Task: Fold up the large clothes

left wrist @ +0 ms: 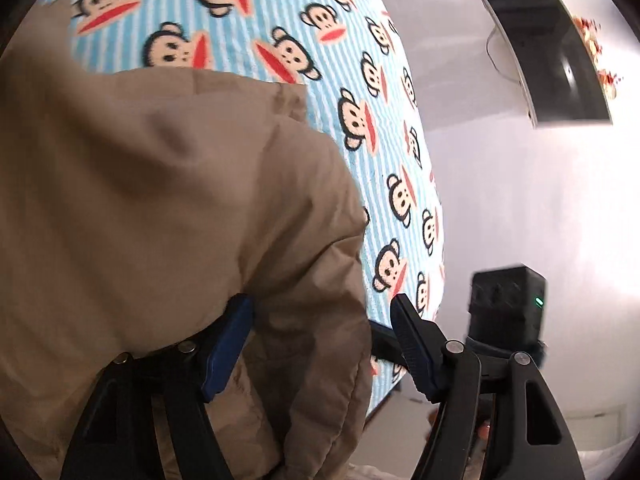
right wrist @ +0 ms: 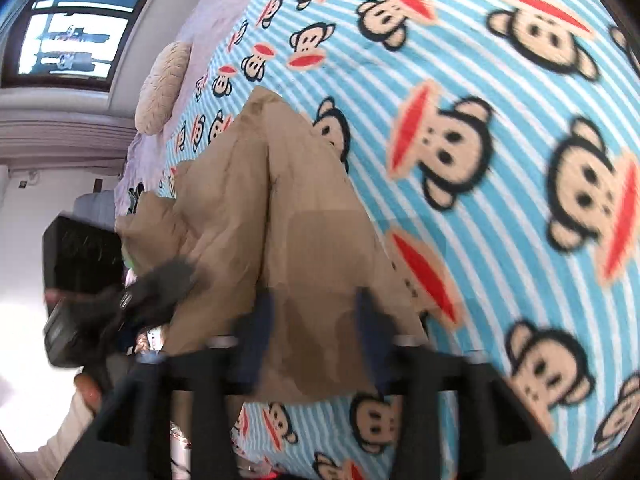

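Puffy tan jacket [left wrist: 160,208] bunches between each hand-held gripper's parted jaws, grip uncertain.

One tan jacket [left wrist: 160,208] lies on one bed, and one striped blanket [left wrist: 248,20] covers that bed — its monkey faces run off past every edge, too many and too blurred to count whole. One cushion [right wrist: 162,88] sits at the far end of the bed in the right wrist view. One window [right wrist: 68,36] shows there too. One dark screen [left wrist: 548,48] hangs on the wall in the left wrist view. Two grippers in all — the left gripper [left wrist: 320,312] and the right gripper [right wrist: 316,312] — each with two blue-padded fingers, so four fingers. One black camera block [left wrist: 508,304] stands beside the left one.
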`<action>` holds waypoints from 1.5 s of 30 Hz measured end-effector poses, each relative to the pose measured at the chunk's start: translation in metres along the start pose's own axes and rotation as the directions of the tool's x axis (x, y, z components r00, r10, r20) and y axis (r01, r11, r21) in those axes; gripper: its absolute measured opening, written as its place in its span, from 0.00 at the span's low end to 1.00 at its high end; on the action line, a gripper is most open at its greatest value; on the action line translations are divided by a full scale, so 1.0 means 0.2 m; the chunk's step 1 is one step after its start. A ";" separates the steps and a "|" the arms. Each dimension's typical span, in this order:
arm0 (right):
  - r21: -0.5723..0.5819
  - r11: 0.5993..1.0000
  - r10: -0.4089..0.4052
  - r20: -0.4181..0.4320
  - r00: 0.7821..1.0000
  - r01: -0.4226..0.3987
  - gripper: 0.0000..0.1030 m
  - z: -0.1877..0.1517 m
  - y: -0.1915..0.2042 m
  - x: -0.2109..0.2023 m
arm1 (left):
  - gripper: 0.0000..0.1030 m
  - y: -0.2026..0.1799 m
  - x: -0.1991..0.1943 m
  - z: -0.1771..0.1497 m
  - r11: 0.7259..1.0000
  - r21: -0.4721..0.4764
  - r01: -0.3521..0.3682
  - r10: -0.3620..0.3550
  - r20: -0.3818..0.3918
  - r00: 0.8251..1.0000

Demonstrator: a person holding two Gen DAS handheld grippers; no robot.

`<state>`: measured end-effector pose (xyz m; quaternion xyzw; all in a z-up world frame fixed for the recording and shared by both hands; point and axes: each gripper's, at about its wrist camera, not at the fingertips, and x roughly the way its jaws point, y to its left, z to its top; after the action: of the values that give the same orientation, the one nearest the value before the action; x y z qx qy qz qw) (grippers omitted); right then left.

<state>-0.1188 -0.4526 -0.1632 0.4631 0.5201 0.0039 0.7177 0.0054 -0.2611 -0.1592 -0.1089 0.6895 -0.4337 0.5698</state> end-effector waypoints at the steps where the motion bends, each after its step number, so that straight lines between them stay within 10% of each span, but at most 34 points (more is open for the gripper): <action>1: -0.005 1.000 0.025 -0.004 1.000 -0.025 0.58 -0.03 0.00 -0.03 | 0.69 -0.01 0.00 0.00 1.000 0.009 -0.001 0.001 -0.003 1.000; 10: -0.007 0.981 0.195 -0.058 0.979 -0.196 0.68 -0.09 0.12 -0.08 | 0.69 -0.26 -0.33 -0.06 0.978 0.181 -0.100 0.066 0.185 0.981; 14: -0.001 0.977 0.211 -0.047 0.976 -0.211 0.80 0.01 0.21 -0.01 | 0.69 -0.24 -0.66 -0.17 0.956 0.182 -0.230 0.150 0.372 0.916; 19: 0.018 0.993 0.115 -0.088 0.990 -0.114 0.79 0.09 0.20 0.14 | 0.69 0.21 -0.96 -0.20 0.938 -0.087 -0.337 0.335 0.487 0.807; 22: 0.030 0.999 0.048 -0.103 0.994 -0.045 0.35 0.16 0.17 0.23 | 0.69 0.54 -0.99 -0.22 0.886 -0.247 -0.393 0.464 0.465 0.754; 23: 0.017 0.999 0.046 -0.109 0.993 -0.045 0.15 0.18 0.17 0.25 | 0.69 0.63 -0.98 -0.22 0.879 -0.281 -0.385 0.475 0.451 0.756; 27: -0.306 0.951 0.036 -0.030 0.999 -0.043 0.12 0.23 0.39 0.21 | 0.69 0.92 -0.92 -0.23 0.878 -0.408 -0.249 0.423 0.422 0.802; 31: -0.432 0.901 -0.050 0.001 0.999 0.045 0.12 0.32 0.43 0.26 | 0.69 0.80 -0.79 -0.12 0.906 -0.325 -0.272 0.399 0.435 0.807; 40: -0.241 0.957 -0.159 0.044 0.986 0.164 0.36 0.37 0.23 0.11 | 0.69 0.48 -0.59 -0.02 0.866 -0.224 -0.447 0.500 0.421 0.757; 45: -0.337 0.941 0.003 0.006 1.000 -0.001 0.52 0.17 0.47 -0.14 | 0.69 0.39 -0.62 -0.03 0.840 -0.214 -0.499 0.540 0.433 0.722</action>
<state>-0.0615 -0.4365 -0.0784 0.3339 0.5089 0.0920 0.7881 0.0675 -0.1310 -0.1308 -0.0380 0.5472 -0.1872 0.8149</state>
